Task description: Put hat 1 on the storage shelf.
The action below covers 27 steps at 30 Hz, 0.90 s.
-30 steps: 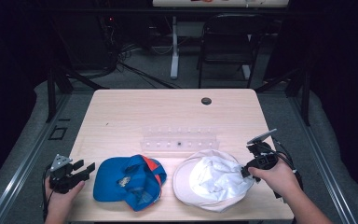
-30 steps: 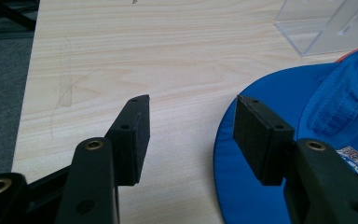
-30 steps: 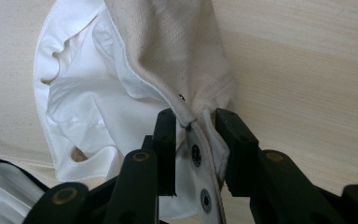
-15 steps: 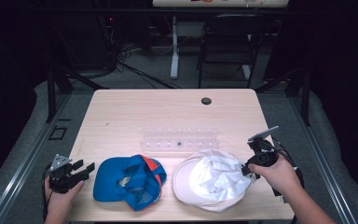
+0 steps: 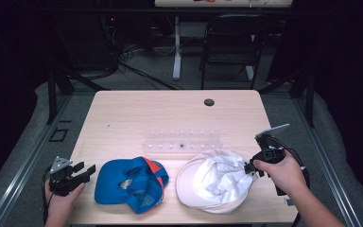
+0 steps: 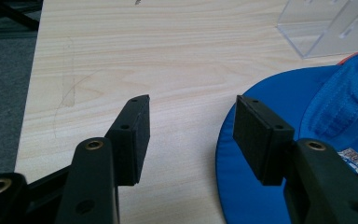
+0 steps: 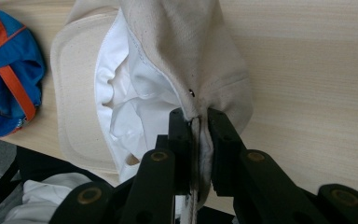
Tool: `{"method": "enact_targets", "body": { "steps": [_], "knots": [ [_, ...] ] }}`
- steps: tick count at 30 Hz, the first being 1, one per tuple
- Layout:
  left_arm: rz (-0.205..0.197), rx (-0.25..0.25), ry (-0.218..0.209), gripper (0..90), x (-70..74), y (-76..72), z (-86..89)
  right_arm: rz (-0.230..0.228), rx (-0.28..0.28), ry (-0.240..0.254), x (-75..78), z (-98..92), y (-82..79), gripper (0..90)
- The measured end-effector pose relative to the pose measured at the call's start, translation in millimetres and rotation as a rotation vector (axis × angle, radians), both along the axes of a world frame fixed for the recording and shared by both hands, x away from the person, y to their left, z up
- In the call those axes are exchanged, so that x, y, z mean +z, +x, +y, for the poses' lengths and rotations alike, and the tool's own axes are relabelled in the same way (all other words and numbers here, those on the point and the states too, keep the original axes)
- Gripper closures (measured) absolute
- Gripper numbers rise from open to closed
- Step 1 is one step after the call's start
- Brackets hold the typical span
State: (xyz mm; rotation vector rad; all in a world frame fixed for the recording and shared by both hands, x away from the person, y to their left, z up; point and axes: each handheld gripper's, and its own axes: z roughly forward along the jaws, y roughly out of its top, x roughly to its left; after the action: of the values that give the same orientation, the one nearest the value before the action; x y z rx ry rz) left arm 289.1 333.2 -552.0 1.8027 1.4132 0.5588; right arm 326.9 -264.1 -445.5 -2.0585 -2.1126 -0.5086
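The right gripper (image 7: 196, 122) had just closed, pinching the white cap's (image 5: 217, 182) rim at the table's (image 5: 170, 113) five o'clock; its pads hid the seam. The left gripper (image 6: 189, 128) stood spread beside the blue cap (image 6: 335, 107), cut off at three o'clock.

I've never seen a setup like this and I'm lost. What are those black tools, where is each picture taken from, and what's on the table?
A person holds a hand-held gripper in each hand; each has two black jaws and its own camera. The high view looks down on the wooden table; the other two look along each gripper's jaws. On the table lie a blue cap, a white cap and a clear plastic rack. The right gripper has just closed its jaws on the white cap's fabric edge. The left gripper is open above bare wood beside the blue cap's brim, holding nothing.
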Motion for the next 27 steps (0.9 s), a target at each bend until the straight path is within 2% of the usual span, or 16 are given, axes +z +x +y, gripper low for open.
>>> {"method": "enact_targets", "body": {
  "steps": [5, 6, 8, 9, 10, 13, 14, 15, 16, 20, 21, 22, 24, 25, 26, 27],
  "knots": [
    [-0.001, -0.006, -0.002, 46.6, 0.1, 0.0, -0.2, 0.008, 0.018, -0.01, 5.2, 0.2, -1.3, 81.1],
    [-0.002, -0.006, -0.002, 46.6, 0.0, 0.0, -0.1, 0.021, 0.031, -0.001, 8.3, -1.1, -1.4, 81.2],
    [-0.011, 0.0, -0.01, 46.6, -0.9, 0.2, -0.3, 0.013, 0.009, 0.002, 11.2, -0.2, -2.8, 81.2],
    [-0.011, 0.001, -0.009, 46.6, -1.0, 0.2, -0.2, 0.022, 0.023, -0.007, 13.7, -1.1, -3.1, 81.2],
    [-0.011, 0.001, -0.01, 46.6, -1.0, 0.1, -0.2, 0.009, 0.006, -0.002, 14.4, -0.2, -4.5, 81.2],
    [-0.011, 0.001, -0.01, 46.6, -1.0, 0.0, -0.3, 0.025, 0.02, -0.002, 17.4, -2.3, -5.4, 81.2],
    [-0.012, -0.002, -0.008, 46.6, -1.0, 0.1, -0.8, 0.041, -0.005, 0.049, 17.1, -4.4, -6.1, 81.2],
    [-0.012, -0.002, -0.008, 46.6, -1.0, 0.1, -0.8, 0.041, -0.005, 0.049, 17.1, -4.4, -6.1, 81.2],
    [-0.003, -0.01, -0.001, 46.6, -0.1, -0.3, -0.7, 0.064, -0.011, 0.101, 17.6, -8.9, -5.8, 81.3],
    [-0.012, -0.005, -0.006, 46.6, -1.3, 0.1, -1.2, 0.078, -0.022, 0.184, 18.0, -14.1, -6.0, 81.4],
    [-0.012, -0.005, -0.006, 46.6, -1.3, 0.1, -1.2, 0.078, -0.022, 0.184, 18.0, -14.1, -6.0, 81.4],
    [-0.009, -0.003, -0.007, 46.6, -1.4, 0.1, -0.8, 0.075, -0.046, 0.236, 18.4, -14.0, -6.8, 81.4],
    [-0.01, -0.003, -0.01, 46.6, -1.5, 0.2, -0.7, 0.091, -0.046, 0.28, 20.6, -15.0, -6.9, 81.4],
    [-0.01, -0.003, -0.01, 46.6, -1.5, 0.2, -0.7, 0.091, -0.046, 0.28, 20.6, -15.0, -6.9, 81.4],
    [-0.011, -0.004, -0.009, 46.6, -1.4, 0.1, -1.0, 0.088, -0.054, 0.338, 22.7, -14.7, -7.7, 81.4],
    [-0.011, -0.004, -0.009, 46.6, -1.4, 0.1, -1.0, 0.088, -0.054, 0.338, 22.7, -14.7, -7.7, 81.4]
  ]
}}
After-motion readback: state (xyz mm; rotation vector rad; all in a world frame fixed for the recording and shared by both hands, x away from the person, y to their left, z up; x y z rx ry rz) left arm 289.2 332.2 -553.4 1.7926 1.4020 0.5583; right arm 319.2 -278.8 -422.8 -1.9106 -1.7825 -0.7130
